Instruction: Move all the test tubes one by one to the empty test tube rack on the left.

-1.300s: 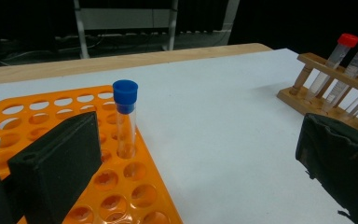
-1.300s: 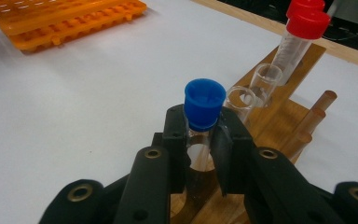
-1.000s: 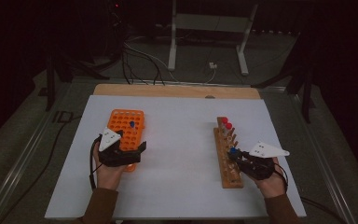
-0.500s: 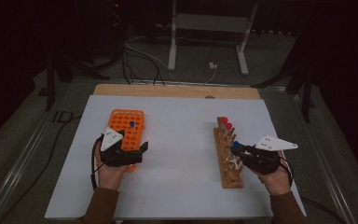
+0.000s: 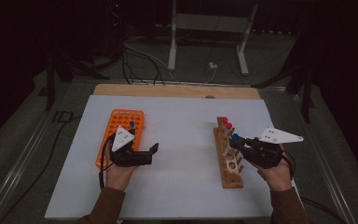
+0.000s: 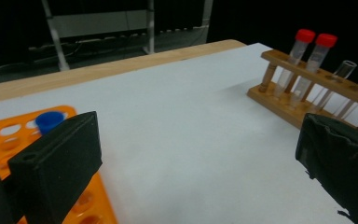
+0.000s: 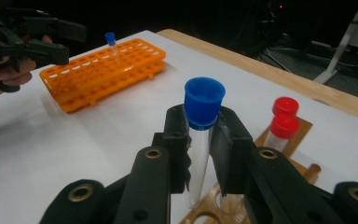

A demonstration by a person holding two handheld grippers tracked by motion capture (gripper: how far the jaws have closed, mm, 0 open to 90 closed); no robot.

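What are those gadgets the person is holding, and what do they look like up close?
They are two handheld grippers. The left gripper and right gripper are black, each topped by a pale grey three-cornered plate dotted with small holes, with a black cable trailing back. The right gripper's arms carry brass-ringed pivot holes, and its jaws are blocky with flat pads. The person's sleeves are brown.

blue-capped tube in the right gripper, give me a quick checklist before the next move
1. Grip: the right gripper has both jaws closed on the blue-capped tube just under its cap: ok.
2. Tube upright in the jaws: ok.
3. Tube bottom free of the wooden rack: cannot tell; the lower end is hidden by the jaws.
4. Likely destination, the orange rack: many free holes, one blue-capped tube already standing in it: ok.
5. Left gripper beside the orange rack, jaws wide open and holding nothing: ok.
6. Two red-capped tubes stand close behind the held tube; lifting straight up seems safest: ok.
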